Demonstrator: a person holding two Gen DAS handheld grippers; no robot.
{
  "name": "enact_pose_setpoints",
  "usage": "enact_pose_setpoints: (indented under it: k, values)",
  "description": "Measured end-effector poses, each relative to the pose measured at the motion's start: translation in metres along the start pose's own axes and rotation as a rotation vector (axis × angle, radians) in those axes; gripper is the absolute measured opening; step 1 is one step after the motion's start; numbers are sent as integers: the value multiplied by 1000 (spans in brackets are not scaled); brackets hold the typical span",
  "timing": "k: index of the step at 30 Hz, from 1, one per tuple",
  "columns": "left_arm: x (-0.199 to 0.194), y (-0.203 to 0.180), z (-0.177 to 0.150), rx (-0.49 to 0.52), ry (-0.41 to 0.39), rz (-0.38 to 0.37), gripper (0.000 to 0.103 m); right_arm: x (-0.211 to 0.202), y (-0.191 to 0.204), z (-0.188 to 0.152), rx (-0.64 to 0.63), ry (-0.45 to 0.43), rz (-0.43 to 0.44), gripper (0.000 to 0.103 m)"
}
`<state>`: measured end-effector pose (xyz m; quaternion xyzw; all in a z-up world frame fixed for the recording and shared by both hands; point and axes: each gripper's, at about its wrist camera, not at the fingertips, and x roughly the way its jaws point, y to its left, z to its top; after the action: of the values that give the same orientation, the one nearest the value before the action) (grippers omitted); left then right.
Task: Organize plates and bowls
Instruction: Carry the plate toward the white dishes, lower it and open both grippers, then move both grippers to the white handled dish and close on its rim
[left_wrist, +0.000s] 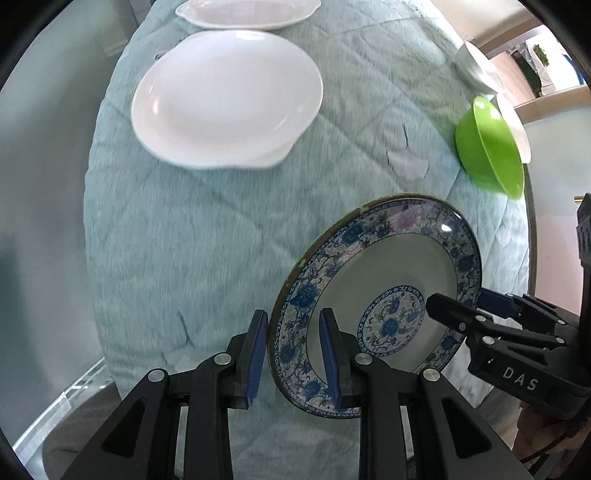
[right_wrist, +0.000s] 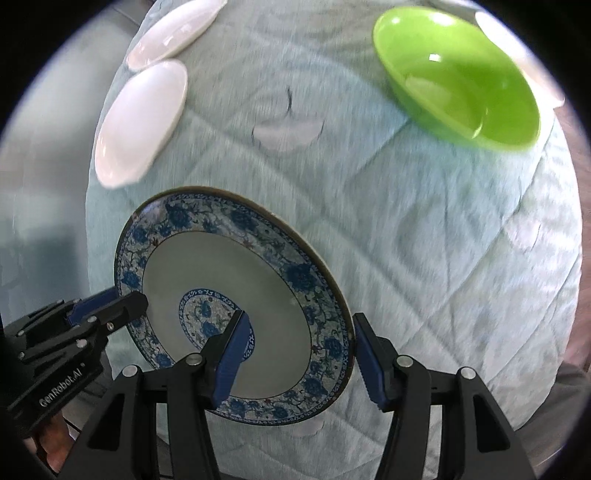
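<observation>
A blue-and-white floral plate (left_wrist: 373, 280) is held tilted above the teal quilted tablecloth (left_wrist: 207, 229). My left gripper (left_wrist: 293, 334) straddles its near-left rim, pads apart around the rim. My right gripper (right_wrist: 297, 338) straddles the opposite rim of the same plate (right_wrist: 229, 280), its pads also apart, and it shows in the left wrist view (left_wrist: 458, 302). A large white plate (left_wrist: 225, 99) lies farther on the table, with another white dish (left_wrist: 247, 13) behind it. A green bowl (right_wrist: 458, 77) sits at the far right.
White bowls (left_wrist: 480, 66) stand behind the green bowl near the table's right edge. In the right wrist view the white dishes (right_wrist: 140, 122) lie at the left edge. The tablecloth (right_wrist: 424, 229) has a bare stretch between the dishes.
</observation>
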<state>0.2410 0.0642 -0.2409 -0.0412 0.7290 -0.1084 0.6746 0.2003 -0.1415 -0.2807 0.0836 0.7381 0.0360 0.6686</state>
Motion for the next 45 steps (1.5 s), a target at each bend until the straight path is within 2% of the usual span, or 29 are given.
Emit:
enact_pose_setpoints:
  k: [7, 14, 17, 20, 21, 22, 23, 25, 27, 28, 29, 31, 34, 36, 39, 41, 42, 45]
  values:
    - [1, 0, 36, -8, -7, -2, 24, -2, -13, 38, 19, -1, -3, 57]
    - [17, 8, 52, -25, 28, 0, 24, 19, -15, 50, 40, 46, 1, 59]
    - [13, 14, 54, -38, 15, -15, 25, 20, -16, 53, 36, 48, 13, 63]
    - [-17, 30, 50, -38, -61, 16, 32, 10, -5, 54, 0, 6, -8, 79]
    - [-34, 34, 48, -33, -108, 29, 35, 1, -3, 54, -14, -26, -20, 81]
    - [-50, 38, 47, -29, -148, 37, 45, -11, 0, 53, -30, -62, -24, 81]
    - [-66, 40, 46, -28, -187, 45, 60, -23, 2, 53, -51, -97, -26, 82]
    - [-102, 54, 44, -42, -285, 44, 79, -51, 11, 55, -101, -175, -11, 83]
    - [-132, 73, 51, -67, -371, -18, 88, -76, 25, 61, -158, -241, 40, 83]
    - [-140, 82, 52, -82, -387, -33, 98, -87, 34, 65, -192, -273, 66, 83]
    - [-145, 91, 62, -108, -396, -34, 100, -92, 41, 69, -219, -289, 89, 83]
    - [-144, 116, 79, -161, -375, -35, 100, -94, 61, 84, -278, -281, 141, 83]
    - [-125, 137, 103, -187, -330, -56, 97, -76, 76, 107, -307, -238, 162, 83]
    - [-111, 148, 110, -169, -327, -71, 96, -64, 81, 121, -314, -215, 138, 83]
    - [-80, 146, 119, -165, -294, -76, 90, -37, 92, 137, -327, -176, 123, 82]
    - [-62, 147, 124, -167, -272, -89, 82, -19, 97, 149, -335, -149, 107, 81]
    - [-53, 148, 129, -171, -256, -88, 80, -14, 97, 151, -338, -141, 100, 73]
    - [-28, 154, 138, -185, -230, -120, 66, 4, 98, 158, -331, -114, 87, 57]
